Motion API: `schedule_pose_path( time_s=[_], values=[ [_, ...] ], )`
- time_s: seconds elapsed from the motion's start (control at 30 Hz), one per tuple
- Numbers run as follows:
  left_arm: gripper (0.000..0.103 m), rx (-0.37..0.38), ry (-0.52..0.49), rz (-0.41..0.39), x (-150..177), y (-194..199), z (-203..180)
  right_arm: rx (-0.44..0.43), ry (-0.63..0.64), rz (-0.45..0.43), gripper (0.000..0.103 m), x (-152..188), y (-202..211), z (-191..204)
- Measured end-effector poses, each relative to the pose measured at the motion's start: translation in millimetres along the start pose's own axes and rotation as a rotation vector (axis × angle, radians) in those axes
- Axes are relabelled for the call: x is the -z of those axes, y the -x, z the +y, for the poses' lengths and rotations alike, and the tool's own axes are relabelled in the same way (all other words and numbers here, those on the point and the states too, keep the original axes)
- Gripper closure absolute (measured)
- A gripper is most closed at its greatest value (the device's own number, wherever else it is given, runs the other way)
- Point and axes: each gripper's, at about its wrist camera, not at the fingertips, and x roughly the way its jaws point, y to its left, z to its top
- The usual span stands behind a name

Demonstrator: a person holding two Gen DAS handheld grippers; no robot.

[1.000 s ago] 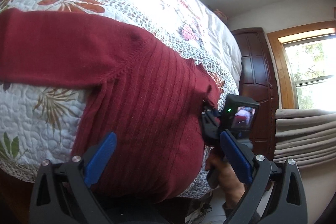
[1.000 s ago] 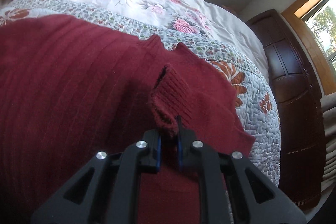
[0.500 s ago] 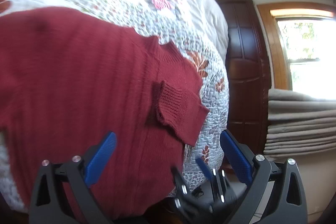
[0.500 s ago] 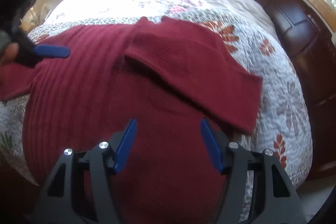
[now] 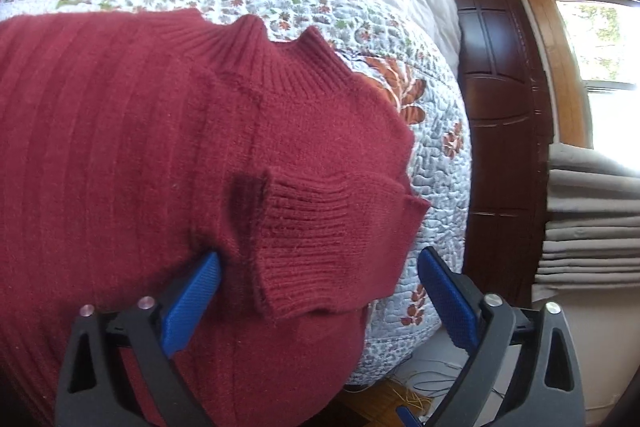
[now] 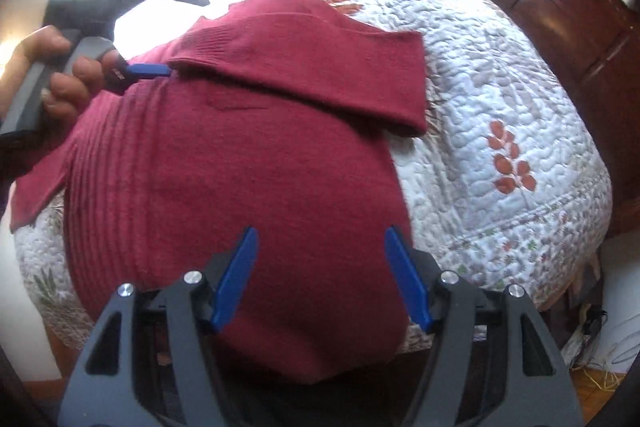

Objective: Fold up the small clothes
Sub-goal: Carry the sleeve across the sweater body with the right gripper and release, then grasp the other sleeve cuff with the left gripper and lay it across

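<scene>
A dark red knit sweater (image 6: 240, 167) lies flat on a floral quilt (image 6: 500, 99). One sleeve (image 6: 320, 75) is folded across its chest, and the sleeve's ribbed cuff (image 5: 312, 239) rests on the body. My left gripper (image 5: 320, 303) is open, its blue fingers (image 5: 192, 303) straddling the cuff low over the fabric. In the right wrist view a hand (image 6: 60, 67) holds that gripper, with one blue finger (image 6: 150, 70) at the cuff's edge. My right gripper (image 6: 322, 279) is open and empty, hovering over the sweater's lower body.
The other sleeve (image 6: 36, 195) stretches out over the quilt's left edge. A dark wooden bed board (image 5: 500, 107) stands past the quilt, with a window (image 5: 592, 39) and stacked grey fabric (image 5: 588, 227) beyond. Cables (image 5: 420, 387) lie on the floor by the bed.
My right gripper let go of the cuff, opened and drew back toward the hem. My left gripper swung right and closed in on the dropped cuff, staying open.
</scene>
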Motion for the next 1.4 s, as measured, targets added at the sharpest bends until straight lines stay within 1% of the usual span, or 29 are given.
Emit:
schedule_pose_path(
  time_s=[0.03, 0.07, 0.13, 0.17, 0.23, 0.3, 0.43, 0.47, 0.5, 0.6, 0.63, 0.7, 0.77, 0.83, 0.87, 0.9, 0.97, 1.0, 1.03, 1.13, 1.2, 1.3, 1.4],
  values=[
    [0.045, -0.052, -0.026, 0.006, 0.2, -1.1, -4.2, -0.007, 0.008, -0.005, 0.037, -0.6, 2.2, 1.1],
    [0.053, -0.086, -0.042, 0.014, -0.5, -1.7, -6.4, -0.012, 0.017, -0.010, 0.037, -1.1, 3.5, 4.8],
    [0.070, -0.132, -0.041, 0.022, -2.2, -1.2, -4.8, -0.026, 0.028, -0.019, 0.037, -2.6, 6.1, 9.8],
    [0.073, -0.147, -0.040, 0.025, -3.2, -0.5, -3.1, -0.032, 0.032, -0.020, 0.037, -3.8, 6.9, 11.6],
    [0.087, -0.163, -0.043, 0.022, -3.1, 3.5, 0.5, -0.036, 0.039, -0.022, 0.037, -3.1, 9.3, 15.2],
    [0.091, -0.164, -0.052, 0.013, -1.3, 8.3, 3.0, -0.039, 0.039, -0.021, 0.037, -1.6, 10.7, 16.9],
    [0.094, -0.158, -0.071, 0.003, 3.0, 16.9, 3.7, -0.034, 0.031, -0.024, 0.037, 0.7, 13.6, 17.3],
    [0.095, -0.152, -0.072, 0.000, 3.4, 18.5, 3.1, -0.033, 0.029, -0.025, 0.037, 1.4, 13.6, 16.7],
    [0.098, -0.142, -0.070, 0.000, 3.4, 20.2, 4.1, -0.033, 0.024, -0.025, 0.037, 1.8, 13.5, 16.5],
    [0.099, -0.117, -0.060, 0.004, 3.8, 22.2, 5.6, -0.037, 0.015, -0.021, 0.037, 2.5, 14.0, 17.7],
    [0.099, -0.116, -0.060, 0.007, 3.6, 21.9, 5.8, -0.039, 0.014, -0.022, 0.037, 2.6, 14.6, 18.4],
    [0.098, -0.139, -0.087, 0.022, 3.6, 18.3, 2.3, -0.040, 0.017, -0.024, 0.036, 3.9, 15.5, 20.6],
    [0.090, -0.146, -0.088, 0.037, 3.5, 13.6, 2.1, -0.041, 0.018, -0.024, 0.036, 5.5, 15.9, 23.0],
    [0.059, -0.142, -0.081, 0.017, 4.2, 13.9, 2.1, -0.043, 0.018, -0.022, 0.036, 6.8, 16.0, 24.6],
    [0.056, -0.137, -0.077, 0.006, 4.8, 14.3, 1.8, -0.043, 0.020, -0.022, 0.036, 7.4, 15.9, 25.1],
    [0.056, -0.138, -0.074, 0.008, 5.1, 12.3, 1.4, -0.042, 0.019, -0.022, 0.036, 7.9, 15.8, 25.1],
    [0.066, -0.138, -0.072, 0.010, 5.6, 10.1, -0.4, -0.045, 0.013, -0.021, 0.036, 8.2, 15.3, 25.1],
    [0.096, -0.144, -0.074, 0.019, 6.0, 8.2, -1.1, -0.044, 0.012, -0.021, 0.036, 7.8, 15.3, 24.9],
    [0.098, -0.146, -0.072, 0.020, 6.1, 8.0, -1.4, -0.044, 0.012, -0.023, 0.036, 7.5, 15.7, 24.6],
    [0.098, -0.142, -0.084, 0.002, 7.1, 12.5, -3.9, -0.044, 0.007, -0.032, 0.036, 6.2, 17.1, 23.1],
    [0.098, -0.121, -0.088, -0.015, 7.7, 20.5, -5.9, -0.045, 0.003, -0.033, 0.036, 4.7, 17.3, 21.9],
    [0.098, -0.078, -0.116, -0.040, 9.3, 42.5, -14.5, -0.043, 0.007, -0.038, 0.036, 2.8, 18.8, 21.7],
    [0.098, -0.069, -0.151, -0.087, 11.4, 75.0, -19.4, -0.043, 0.014, -0.041, 0.036, 1.2, 19.2, 22.5]
  ],
)
